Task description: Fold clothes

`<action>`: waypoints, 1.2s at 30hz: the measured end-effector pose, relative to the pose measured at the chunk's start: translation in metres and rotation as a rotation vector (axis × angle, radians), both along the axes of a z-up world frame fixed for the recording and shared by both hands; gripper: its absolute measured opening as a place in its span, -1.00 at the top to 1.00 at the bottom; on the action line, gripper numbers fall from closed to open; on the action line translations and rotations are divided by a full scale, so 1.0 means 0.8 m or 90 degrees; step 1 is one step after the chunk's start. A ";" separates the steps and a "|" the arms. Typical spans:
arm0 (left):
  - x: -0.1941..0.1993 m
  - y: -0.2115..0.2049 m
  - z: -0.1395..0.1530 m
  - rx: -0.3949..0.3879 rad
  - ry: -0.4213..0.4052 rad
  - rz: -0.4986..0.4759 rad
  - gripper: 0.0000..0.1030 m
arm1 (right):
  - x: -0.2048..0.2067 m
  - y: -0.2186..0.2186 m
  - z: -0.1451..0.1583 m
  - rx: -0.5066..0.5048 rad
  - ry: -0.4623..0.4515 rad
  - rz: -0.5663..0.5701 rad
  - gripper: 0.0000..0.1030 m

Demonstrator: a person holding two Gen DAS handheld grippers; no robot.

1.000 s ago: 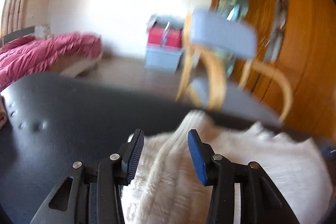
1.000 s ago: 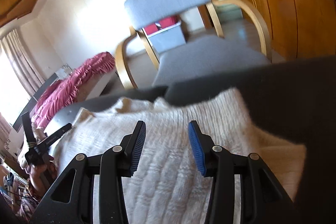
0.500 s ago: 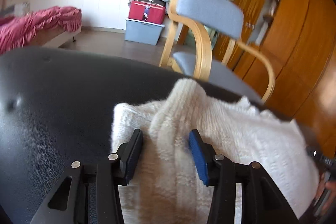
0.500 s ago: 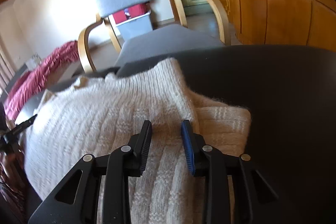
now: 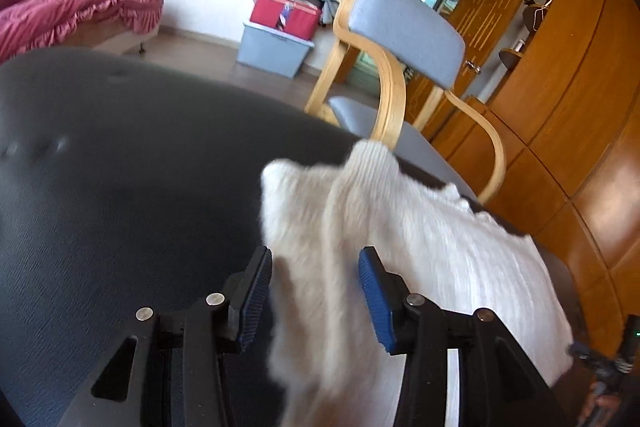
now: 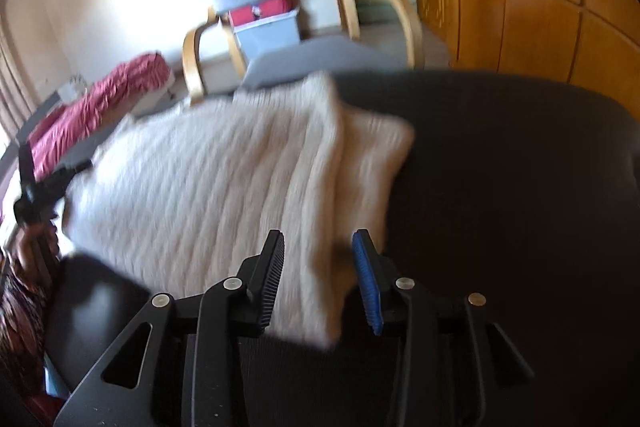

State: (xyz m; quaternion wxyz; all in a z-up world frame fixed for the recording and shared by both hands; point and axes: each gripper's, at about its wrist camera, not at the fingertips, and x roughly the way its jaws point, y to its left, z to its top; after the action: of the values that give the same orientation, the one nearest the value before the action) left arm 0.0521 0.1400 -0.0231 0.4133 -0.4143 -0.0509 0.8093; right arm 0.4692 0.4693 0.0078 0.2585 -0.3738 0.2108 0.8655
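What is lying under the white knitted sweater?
The sweater lies on a black padded surface, which shows all around it. One folded sleeve is tucked beneath its right side. Whatever else is under the sweater is covered.

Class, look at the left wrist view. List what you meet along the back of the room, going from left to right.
Red bedding → grey box with the red bag on it → chair → door → wooden cabinets.
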 end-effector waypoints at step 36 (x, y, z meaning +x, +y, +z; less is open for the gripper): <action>0.119 -0.056 0.033 -0.148 0.102 -0.203 0.81 | 0.025 -0.011 0.010 -0.024 0.087 -0.011 0.84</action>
State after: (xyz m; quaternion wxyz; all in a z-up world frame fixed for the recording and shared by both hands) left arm 0.1471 0.0953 0.0033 0.4882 -0.3960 0.1419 0.7647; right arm 0.4889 0.4602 0.0157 0.2442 -0.3170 0.2472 0.8825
